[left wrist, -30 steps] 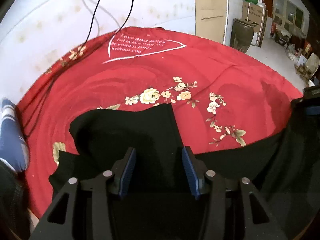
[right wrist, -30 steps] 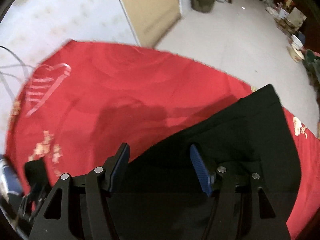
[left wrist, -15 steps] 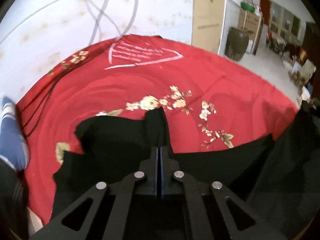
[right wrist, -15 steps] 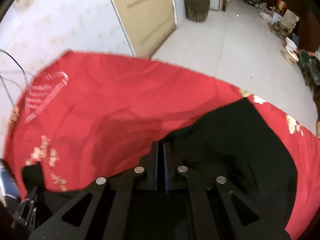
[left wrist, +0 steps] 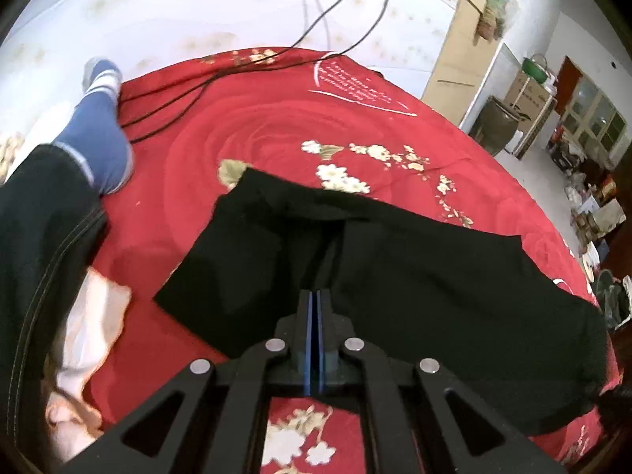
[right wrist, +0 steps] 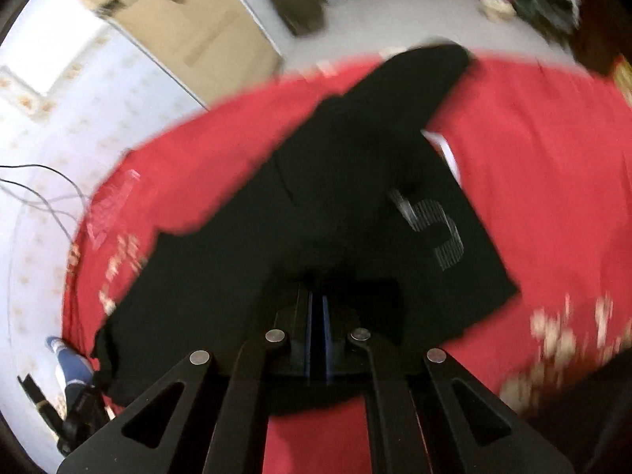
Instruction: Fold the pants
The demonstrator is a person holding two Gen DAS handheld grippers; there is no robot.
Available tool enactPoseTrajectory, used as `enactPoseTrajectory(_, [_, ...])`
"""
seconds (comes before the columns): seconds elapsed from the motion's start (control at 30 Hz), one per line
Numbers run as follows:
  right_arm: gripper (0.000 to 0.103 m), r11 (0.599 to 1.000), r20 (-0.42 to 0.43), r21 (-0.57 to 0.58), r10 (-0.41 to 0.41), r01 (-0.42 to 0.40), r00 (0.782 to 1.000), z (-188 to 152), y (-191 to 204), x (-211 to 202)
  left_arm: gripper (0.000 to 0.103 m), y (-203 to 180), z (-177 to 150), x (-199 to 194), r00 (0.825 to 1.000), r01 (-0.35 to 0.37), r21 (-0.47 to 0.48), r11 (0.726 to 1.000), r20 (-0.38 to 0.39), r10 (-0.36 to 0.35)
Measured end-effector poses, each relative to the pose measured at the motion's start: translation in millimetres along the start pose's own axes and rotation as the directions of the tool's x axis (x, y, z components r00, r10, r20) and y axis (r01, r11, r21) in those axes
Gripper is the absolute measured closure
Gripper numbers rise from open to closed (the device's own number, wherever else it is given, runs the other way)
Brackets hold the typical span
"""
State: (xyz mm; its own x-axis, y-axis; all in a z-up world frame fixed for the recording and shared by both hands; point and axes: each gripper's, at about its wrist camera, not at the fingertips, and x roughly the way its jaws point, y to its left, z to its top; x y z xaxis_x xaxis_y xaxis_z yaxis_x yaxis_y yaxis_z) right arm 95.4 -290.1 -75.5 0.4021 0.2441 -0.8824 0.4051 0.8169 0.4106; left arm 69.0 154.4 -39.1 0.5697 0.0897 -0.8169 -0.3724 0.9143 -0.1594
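A: Where are the pants (left wrist: pixel 414 276) right now?

B: Spread across the red floral bedspread (left wrist: pixel 256 130). In the left wrist view the black cloth runs from centre frame out to the lower right; its long axis lies roughly left to right across the picture.

A: And the tools?

B: The left tool (left wrist: pixel 315 296) has its blue pads pressed together with a fold of black fabric pinched between them, the cloth rising into a ridge straight ahead of the tips. The right tool (right wrist: pixel 316 304) is likewise clamped on the pants (right wrist: pixel 355 197); that view is blurred, but the dark fabric runs right up into its closed tips.

A: What does the next move depend on?

B: My reading: each hand holds one part of the same garment, and the free length stretches toward the upper right of the right wrist view. Carrying both grips together across that long axis would lay one half over the other.

A: The surroundings?

B: It's a bed, not a counter. Black cables (left wrist: pixel 237 75) trail over its upper left; a person's blue sock (left wrist: pixel 98 134) rests at the left edge. Pale patterned flooring, a dark jar (left wrist: pixel 493 126) and a cluttered room lie beyond.
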Motion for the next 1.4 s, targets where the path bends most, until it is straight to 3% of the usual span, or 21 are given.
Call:
enactPoseTrajectory(0.1, [0.095, 0.997, -0.029, 0.079, 0.014, -0.011, 0.999, -3, -12, 3, 0.095, 15, -1, -2, 1.000, 0.005, -0.050, 0.999, 0.004, -0.005])
enactPoseTrajectory(0.17, [0.067, 0.997, -0.002, 0.080, 0.014, -0.014, 1.000, -3, -12, 0, 0.095, 27, 0, 1, 1.000, -0.015, -0.087, 0.996, -0.005, 0.014])
enactPoseTrajectory(0.23, [0.052, 0.995, 0.018, 0.092, 0.028, -0.030, 0.999, 0, -15, 0, 0.093, 36, -1, 5, 0.999, -0.028, -0.123, 0.992, -0.020, 0.025])
enactPoseTrajectory(0.33, [0.051, 0.991, 0.012, 0.132, 0.035, -0.036, 0.999, 0, -25, 1, 0.083, 42, -3, 11, 0.999, -0.023, -0.138, 0.990, -0.035, 0.018])
enactPoseTrajectory(0.5, [0.051, 0.989, 0.014, 0.140, 0.049, -0.050, 0.999, -6, -24, 4, 0.051, 47, -3, 9, 0.999, 0.041, -0.183, 0.982, -0.008, -0.043])
enactPoseTrajectory(0.63, [0.051, 0.986, 0.000, 0.157, 0.057, -0.056, 0.998, -7, -23, 11, 0.046, 58, 0, 10, 0.995, 0.095, -0.258, 0.961, 0.005, -0.097])
enactPoseTrajectory(0.7, [0.051, 0.986, 0.000, 0.154, 0.062, -0.061, 0.998, -6, -23, 12, 0.038, 60, 0, 5, 0.991, 0.130, -0.287, 0.949, 0.018, -0.131])
enactPoseTrajectory(0.8, [0.051, 0.986, 0.005, 0.153, 0.070, -0.070, 0.998, -6, -23, 12, 0.030, 53, 1, 0, 0.986, 0.166, -0.265, 0.950, 0.044, -0.160])
enactPoseTrajectory(0.9, [0.051, 0.985, 0.000, 0.157, 0.073, -0.072, 0.997, -6, -24, 15, 0.030, 46, 4, 12, 0.988, 0.155, -0.227, 0.962, 0.017, -0.155])
enactPoseTrajectory(1.03, [0.051, 0.985, 0.001, 0.159, 0.074, -0.074, 0.997, -6, -24, 15, 0.032, 58, 1, 30, 0.996, 0.064, -0.270, 0.961, -0.037, -0.077])
enactPoseTrajectory(1.13, [0.051, 0.983, 0.003, 0.165, 0.079, -0.078, 0.997, -6, -25, 15, 0.032, 66, -4, 25, 0.999, 0.025, -0.287, 0.958, -0.020, -0.032])
enactPoseTrajectory(1.17, [0.051, 0.983, 0.003, 0.166, 0.078, -0.077, 0.997, -6, -25, 16, 0.037, 65, -3, 27, 0.999, 0.029, -0.276, 0.961, -0.024, -0.037])
enactPoseTrajectory(1.2, [0.051, 0.983, 0.003, 0.166, 0.075, -0.074, 0.997, -6, -24, 17, 0.054, 62, -2, 28, 0.999, 0.038, -0.259, 0.965, -0.023, -0.046])
enactPoseTrajectory(1.23, [0.051, 0.984, 0.003, 0.165, 0.072, -0.071, 0.997, -6, -24, 17, 0.064, 58, 0, 31, 0.999, 0.035, -0.240, 0.970, -0.026, -0.042])
enactPoseTrajectory(1.3, [0.051, 0.984, 0.004, 0.165, 0.071, -0.071, 0.997, -6, -24, 17, 0.099, 52, 3, 36, 0.999, 0.015, -0.205, 0.979, -0.037, -0.023])
enactPoseTrajectory(1.4, [0.051, 0.980, 0.013, 0.181, 0.076, -0.077, 0.997, -5, -26, 16, 0.099, 46, 9, 40, 0.998, 0.013, -0.183, 0.983, -0.054, -0.023])
